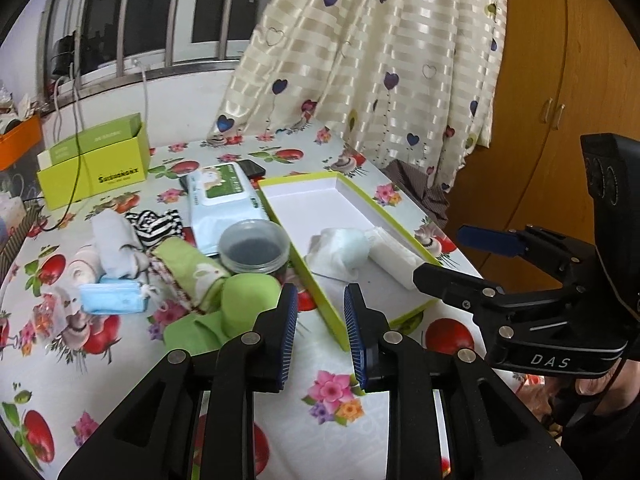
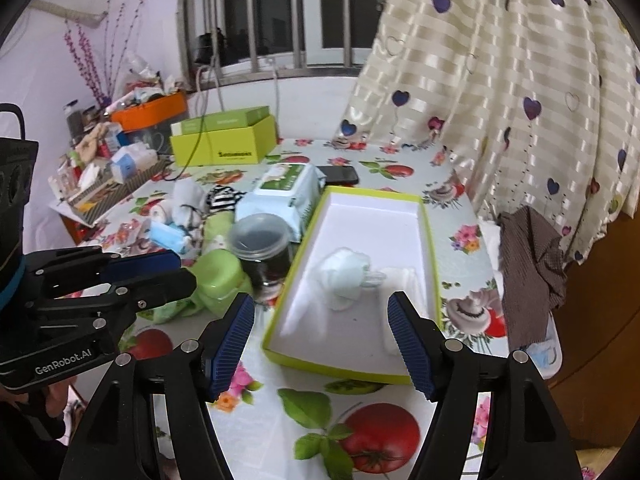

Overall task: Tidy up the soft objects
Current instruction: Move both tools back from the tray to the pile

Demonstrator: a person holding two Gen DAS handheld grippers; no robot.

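Observation:
A shallow white tray with a lime-green rim [image 1: 320, 300] [image 2: 304, 236] lies on the table. In it lie a pale blue-white bundled cloth [image 1: 344, 246] [image 2: 344, 276] and a white rolled cloth [image 1: 394, 258] [image 2: 404, 280]. Left of the tray lie a green cloth [image 1: 236, 300] [image 2: 218, 276], a blue face mask [image 1: 112, 298] [image 2: 168, 236], a striped sock [image 1: 154, 224] [image 2: 224, 198] and a white cloth [image 1: 114, 240] [image 2: 186, 198]. My left gripper [image 1: 320, 332] [image 2: 160, 268] is open and empty by the tray's near left corner. My right gripper [image 2: 320, 344] [image 1: 452, 256] is open and empty over the tray's near end.
A lidded dark jar [image 1: 254, 246] [image 2: 262, 252] and a wet-wipes pack [image 1: 224, 204] [image 2: 286, 192] stand left of the tray. A lime box [image 1: 94, 164] [image 2: 224, 140] and a phone [image 2: 340, 175] lie further back. A curtain [image 1: 360, 60] hangs at the right.

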